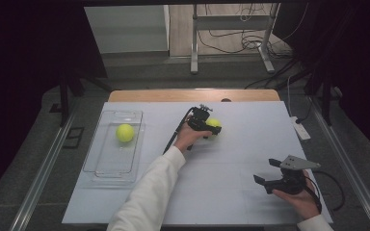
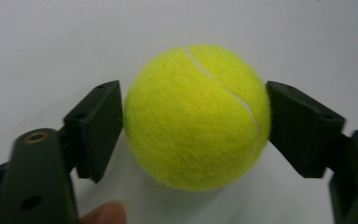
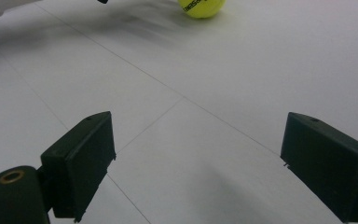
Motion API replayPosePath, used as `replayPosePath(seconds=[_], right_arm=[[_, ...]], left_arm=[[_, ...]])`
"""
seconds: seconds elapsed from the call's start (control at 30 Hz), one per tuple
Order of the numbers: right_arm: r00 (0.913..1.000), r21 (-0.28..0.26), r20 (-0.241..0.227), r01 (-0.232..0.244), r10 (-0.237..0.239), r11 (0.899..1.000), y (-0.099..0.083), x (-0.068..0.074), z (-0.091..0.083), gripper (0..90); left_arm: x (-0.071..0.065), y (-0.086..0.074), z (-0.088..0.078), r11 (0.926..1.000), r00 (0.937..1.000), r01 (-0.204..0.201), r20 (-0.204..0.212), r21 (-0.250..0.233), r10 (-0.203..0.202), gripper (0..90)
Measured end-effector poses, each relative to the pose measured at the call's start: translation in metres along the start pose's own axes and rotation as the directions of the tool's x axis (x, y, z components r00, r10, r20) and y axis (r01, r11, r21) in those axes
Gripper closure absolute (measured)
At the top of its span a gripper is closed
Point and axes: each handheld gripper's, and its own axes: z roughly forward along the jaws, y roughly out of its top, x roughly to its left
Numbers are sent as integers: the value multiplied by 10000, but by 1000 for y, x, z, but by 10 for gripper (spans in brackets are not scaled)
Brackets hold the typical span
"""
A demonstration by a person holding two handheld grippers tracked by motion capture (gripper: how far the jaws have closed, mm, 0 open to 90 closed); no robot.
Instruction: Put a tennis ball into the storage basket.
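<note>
Tennis ball [image 2: 196,116] apparently pinched by left tool [image 2: 193,126], mid-table [image 1: 250,159], well clear of edges.

Jaws apart over table [image 3: 205,93]; tennis ball [image 3: 201,7] beyond

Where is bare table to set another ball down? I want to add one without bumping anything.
Free: the stretch between the clear tray and the right gripper, and the far right corner. Crowded: around the left gripper, closed on a tennis ball.
</note>
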Motion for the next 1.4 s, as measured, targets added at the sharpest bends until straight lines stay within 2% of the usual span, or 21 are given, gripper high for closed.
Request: replayPosePath(seconds=[0.13,0.33,0.63,0.93,1.13,1.4], right_arm=[[10000,5,18,0,0,10000,0,0,0,103],[10000,-9,30,-12,12,10000,0,0,0,103],[10000,5,88,-7,7,10000,0,0,-1,103],[10000,-15,86,-21,21,10000,0,0,-1,103],[10000,-14,75,-34,34,10000,0,0,0,103],[9999,5,119,-17,17,10000,0,1,0,103]], left_arm=[[-2,0,-1,9995,9995,-305,-87,68,305,265],[-2,0,-4,9991,9991,-407,-88,117,408,270],[-6,2,-18,9978,9980,-636,38,-199,637,271],[-8,0,-34,9966,9979,-590,243,-580,605,271],[-6,-5,-49,9951,9981,-512,300,-841,539,271],[-5,-9,-60,9932,9981,-501,309,-1046,536,271]])
